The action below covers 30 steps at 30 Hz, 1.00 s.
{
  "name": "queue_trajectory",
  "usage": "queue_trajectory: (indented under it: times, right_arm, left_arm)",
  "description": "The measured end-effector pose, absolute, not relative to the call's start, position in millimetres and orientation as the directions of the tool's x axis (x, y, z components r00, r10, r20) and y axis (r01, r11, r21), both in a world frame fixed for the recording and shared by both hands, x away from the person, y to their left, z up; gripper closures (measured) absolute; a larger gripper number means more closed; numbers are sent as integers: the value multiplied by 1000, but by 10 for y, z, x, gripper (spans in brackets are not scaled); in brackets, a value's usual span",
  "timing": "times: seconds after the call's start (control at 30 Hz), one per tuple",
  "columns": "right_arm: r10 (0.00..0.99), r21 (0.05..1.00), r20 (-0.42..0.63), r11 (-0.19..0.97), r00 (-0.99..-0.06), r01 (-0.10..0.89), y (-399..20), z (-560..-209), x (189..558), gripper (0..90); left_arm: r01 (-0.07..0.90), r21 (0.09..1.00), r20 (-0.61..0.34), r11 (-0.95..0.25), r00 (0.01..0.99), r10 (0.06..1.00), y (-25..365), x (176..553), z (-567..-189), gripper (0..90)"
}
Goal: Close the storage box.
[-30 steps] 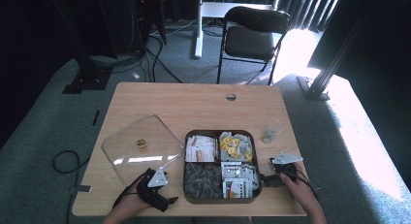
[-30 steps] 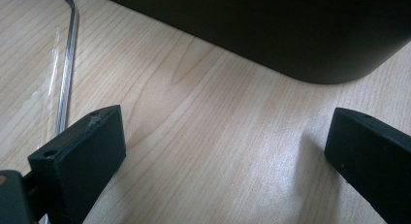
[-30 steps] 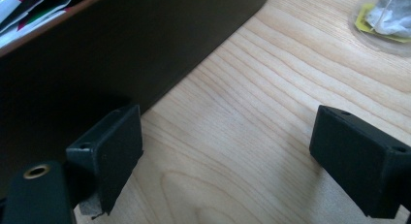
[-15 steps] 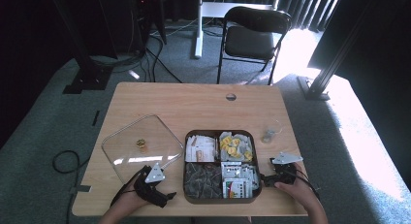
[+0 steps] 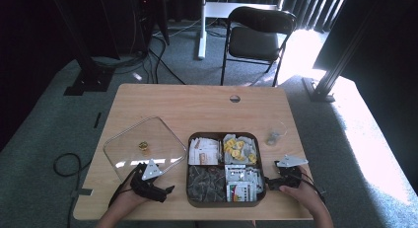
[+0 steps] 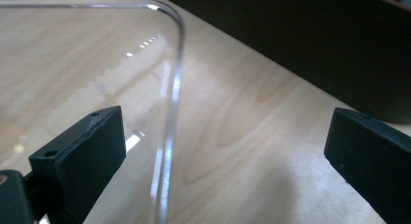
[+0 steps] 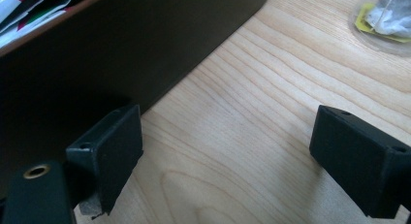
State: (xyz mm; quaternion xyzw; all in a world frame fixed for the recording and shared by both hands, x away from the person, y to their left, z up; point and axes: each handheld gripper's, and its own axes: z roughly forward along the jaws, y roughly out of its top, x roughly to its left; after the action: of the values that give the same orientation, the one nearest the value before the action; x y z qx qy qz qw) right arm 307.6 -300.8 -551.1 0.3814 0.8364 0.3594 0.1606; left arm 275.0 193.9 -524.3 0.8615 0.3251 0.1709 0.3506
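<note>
High view: dark brown rounded-square compartment box [image 5: 224, 201] sits at the near middle of the light wooden table [image 5: 197, 107]; its four sections hold packets and sachets.
Lid: clear rounded-square plastic lid [image 5: 125, 144] lies flat left of the box, a small gold knob [image 5: 143, 146] at its centre.
Left gripper [image 5: 166, 191]: at the lid's near right corner, between lid and box.
Right gripper [image 5: 268, 184]: at the box's right wall, near corner.
Change: both grippers have drawn closer to the box than a second ago.
Left gripper view: jaws wide apart, holding nothing; the lid's smooth curved rim [image 6: 173, 88] runs between them, nearer the left jaw.
Right gripper view: jaws wide apart, empty; left jaw just beside the box's matte wall [image 7: 145, 44]; grained wood between; small clear cup with a tea bag [image 7: 385, 18] beyond.
</note>
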Motion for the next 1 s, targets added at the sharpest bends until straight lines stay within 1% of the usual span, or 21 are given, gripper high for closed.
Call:
queue_trajectory:
  times: [0.33,0.63,0.7,1.0]
  right_arm:
    - [755,724,6,450,-656,524,-3007,-5510,3075,112]
    - [755,724,6,450,-656,524,-3007,-5510,3075,112]
    - [755,723,7,449,-656,525,-3007,-5509,3074,112]
    - [755,723,6,449,-655,525,-3007,-5510,3074,112]
  left_arm:
    - [473,739,78,-480,647,758,2091,2830,-5201,18]
    - [494,769,56,-406,581,812,2235,2927,-5150,18]
    - [500,777,57,-383,549,834,2278,2978,-5146,18]
    - [527,782,43,-333,487,872,2398,3151,-5183,18]
